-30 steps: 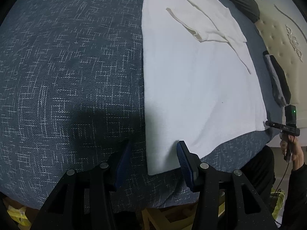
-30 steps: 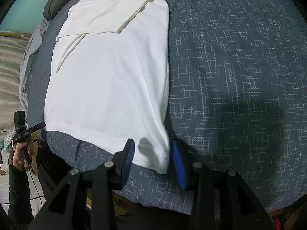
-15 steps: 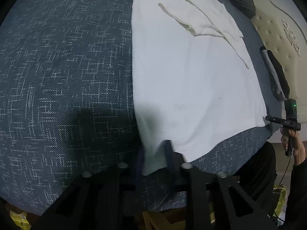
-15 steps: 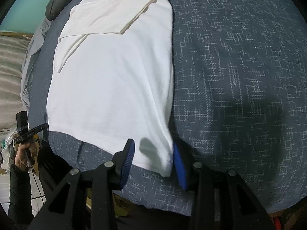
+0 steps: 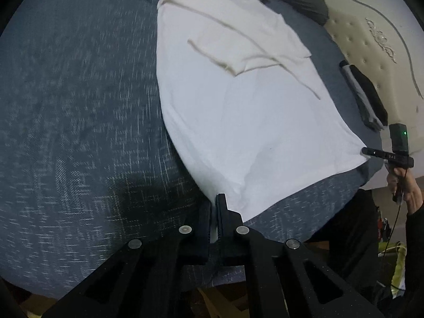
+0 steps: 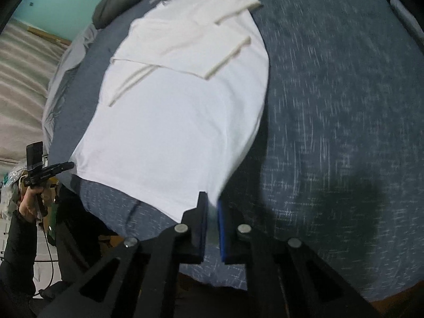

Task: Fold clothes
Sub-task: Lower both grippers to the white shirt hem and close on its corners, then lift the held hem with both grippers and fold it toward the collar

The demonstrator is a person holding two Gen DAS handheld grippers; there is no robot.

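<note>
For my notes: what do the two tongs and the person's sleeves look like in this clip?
Both tongs are matte black, speckled, with triangular cut-outs and round silver screws. The left tongs carry dark navy pads; the right tongs have blue pads. From the side, each shows a boxy black camera block on top, one with a green light, and a thin black cable. Sleeves are black.

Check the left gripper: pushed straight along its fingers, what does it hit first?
Likely the white shirt: the left gripper already pinches its near corner, and past that lies the blue bedspread. Depth is unclear.
</note>
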